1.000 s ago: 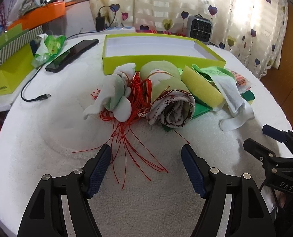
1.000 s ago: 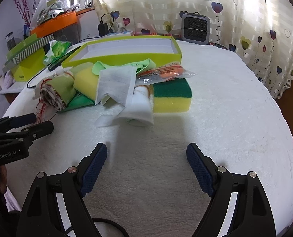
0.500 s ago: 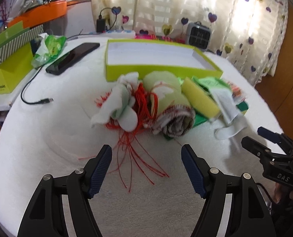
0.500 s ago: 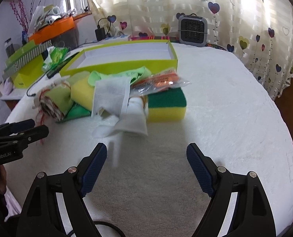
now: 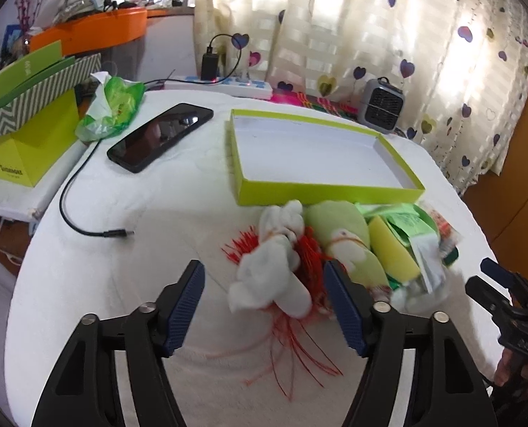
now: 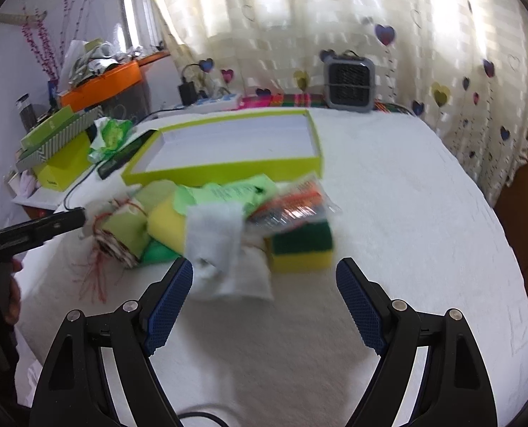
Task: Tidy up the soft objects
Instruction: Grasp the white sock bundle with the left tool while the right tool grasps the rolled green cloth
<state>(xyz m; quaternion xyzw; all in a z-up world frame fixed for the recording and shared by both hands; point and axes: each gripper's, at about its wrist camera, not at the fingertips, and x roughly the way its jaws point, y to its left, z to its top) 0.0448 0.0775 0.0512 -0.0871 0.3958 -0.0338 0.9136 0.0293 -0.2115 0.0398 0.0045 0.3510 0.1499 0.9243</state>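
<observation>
White plush with a red tassel, the soft toy [image 5: 274,277] is seen lying on the desk [image 5: 121,249] straight ahead of the left hand-held gripper [image 5: 264,306], framed by jaws that have just been narrowing but are not yet pressed on it. Its long axis is judged to run away from the fingers toward the green box lid [image 5: 320,156] beyond. The right hand-held gripper [image 6: 264,302] is held wide and empty before the white cloth [image 6: 224,249] and sponge [image 6: 299,245]. The toy is judged nearer the left hand.
</observation>
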